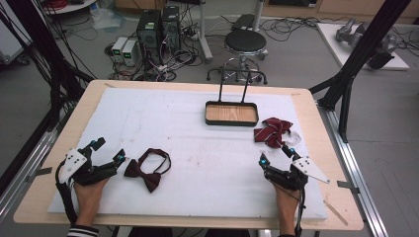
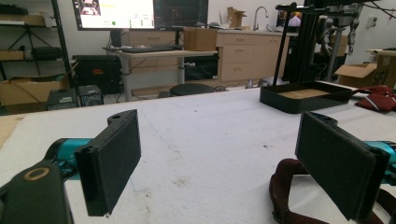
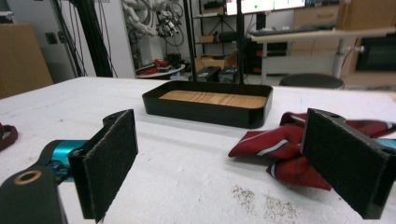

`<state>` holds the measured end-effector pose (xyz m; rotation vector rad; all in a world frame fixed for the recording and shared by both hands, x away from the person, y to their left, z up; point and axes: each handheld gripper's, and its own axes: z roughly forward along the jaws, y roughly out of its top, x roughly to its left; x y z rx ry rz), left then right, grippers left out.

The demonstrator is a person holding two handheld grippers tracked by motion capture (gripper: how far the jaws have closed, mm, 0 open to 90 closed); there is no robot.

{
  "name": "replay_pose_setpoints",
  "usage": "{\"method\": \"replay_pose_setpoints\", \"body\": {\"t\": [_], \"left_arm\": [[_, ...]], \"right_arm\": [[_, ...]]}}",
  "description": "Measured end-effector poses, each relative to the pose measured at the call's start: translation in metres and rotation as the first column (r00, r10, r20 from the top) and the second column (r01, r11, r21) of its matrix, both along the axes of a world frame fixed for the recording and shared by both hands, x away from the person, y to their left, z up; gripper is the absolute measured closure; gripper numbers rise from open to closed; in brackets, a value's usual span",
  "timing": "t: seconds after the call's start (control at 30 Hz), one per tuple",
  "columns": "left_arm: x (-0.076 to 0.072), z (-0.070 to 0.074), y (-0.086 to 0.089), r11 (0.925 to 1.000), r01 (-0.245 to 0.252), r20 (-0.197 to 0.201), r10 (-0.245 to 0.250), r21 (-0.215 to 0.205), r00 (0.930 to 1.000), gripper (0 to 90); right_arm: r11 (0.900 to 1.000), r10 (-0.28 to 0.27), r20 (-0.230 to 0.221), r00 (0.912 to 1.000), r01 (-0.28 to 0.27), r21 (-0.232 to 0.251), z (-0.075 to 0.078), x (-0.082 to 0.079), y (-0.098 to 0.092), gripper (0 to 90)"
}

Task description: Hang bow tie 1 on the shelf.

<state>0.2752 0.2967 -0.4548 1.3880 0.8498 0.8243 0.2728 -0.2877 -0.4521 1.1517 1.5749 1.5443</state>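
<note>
both grippers rest low on the white mat point(image 1: 197, 197) at the near edge of the table, each with its jaws spread wide and nothing between them. left gripper point(image 1: 109, 152) sits just beside the dark bow tie point(image 1: 147, 170), which lies flat on the mat with its strap looped behind it; in the left gripper view the strap point(image 2: 282, 186) curls right under the right-hand pad point(image 2: 336, 163), close to it, though i cannot tell whether they touch. right gripper point(image 1: 276, 154) points toward the striped red bow tie point(image 1: 272, 131), which lies crumpled near the right end of the tray point(image 1: 231, 122); in the right gripper view that tie point(image 3: 275, 144) sits a little ahead of the pads, apart from them.

judging by the layout, the job looks like putting the two bow ties into the black tray with the wooden bottom. the tray holds nothing so far, and both ties are on the mat outside it, so i would say the work is at its very start: neither tie is gripped, and picking up, carrying and dropping are all left for both.

no brand or label can be read on the ties, the tray or the grippers. a monitor point(image 2: 114, 13) in the background of the left gripper view shows some text, too small to make out.
</note>
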Motion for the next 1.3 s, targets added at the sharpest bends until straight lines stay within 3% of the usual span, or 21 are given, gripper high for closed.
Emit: {"method": "replay_pose_setpoints", "body": {"t": [0.1,0.33,0.43,0.57,0.7,0.77,0.8,0.83,0.9,1.13,1.2,1.3], "left_arm": [[0.000,0.000,0.000,1.0000,0.000,0.000,0.000,0.001,1.0000,14.7],[0.000,0.000,0.000,1.0000,0.000,-0.001,0.000,0.000,1.0000,14.7],[0.000,0.000,0.000,1.0000,0.000,0.000,0.000,0.000,1.0000,14.7],[0.000,0.000,0.000,1.0000,0.000,0.001,0.000,0.000,1.0000,14.7],[0.000,0.000,0.000,1.0000,-0.001,0.002,0.001,-0.001,1.0000,14.7],[0.000,0.000,0.000,1.0000,-0.001,0.002,0.001,-0.002,1.0000,14.7],[0.000,0.000,0.000,1.0000,-0.001,0.002,0.001,-0.002,1.0000,14.7],[0.000,0.000,0.000,1.0000,-0.001,0.002,0.001,-0.002,1.0000,14.7],[0.000,0.000,0.000,1.0000,-0.001,0.002,0.001,-0.002,1.0000,14.7],[0.000,0.000,0.000,1.0000,-0.001,0.002,0.001,-0.002,1.0000,14.7],[0.000,0.000,0.000,1.0000,-0.001,0.002,0.001,-0.002,1.0000,14.7],[0.000,0.000,0.000,1.0000,-0.001,0.002,0.001,-0.002,1.0000,14.7]], "right_arm": [[0.999,-0.036,-0.039,0.9986,0.035,-0.026,0.003,0.004,-0.005,10.1],[0.999,-0.040,-0.075,0.9964,0.037,-0.038,0.014,0.012,-0.018,10.1],[0.999,-0.046,-0.127,0.9909,0.042,-0.030,0.019,0.018,-0.023,10.1],[0.999,-0.042,-0.202,0.9785,0.037,-0.027,0.030,0.031,-0.029,10.1],[0.998,-0.041,-0.256,0.9658,0.027,-0.057,0.039,0.043,-0.032,10.2],[0.997,-0.040,-0.294,0.9550,0.018,-0.077,0.042,0.050,-0.033,10.2],[0.997,-0.040,-0.294,0.9550,0.018,-0.077,0.042,0.050,-0.033,10.2],[0.995,-0.049,-0.316,0.9476,0.018,-0.102,0.044,0.054,-0.033,10.2],[0.992,-0.056,-0.330,0.9424,0.016,-0.123,0.045,0.059,-0.034,10.2],[0.991,-0.083,-0.384,0.9194,0.034,-0.133,0.052,0.073,-0.039,10.3],[0.990,-0.084,-0.396,0.9144,0.031,-0.138,0.054,0.077,-0.040,14.0],[0.990,-0.089,-0.429,0.8990,0.033,-0.136,0.056,0.084,-0.042,14.8]]}}
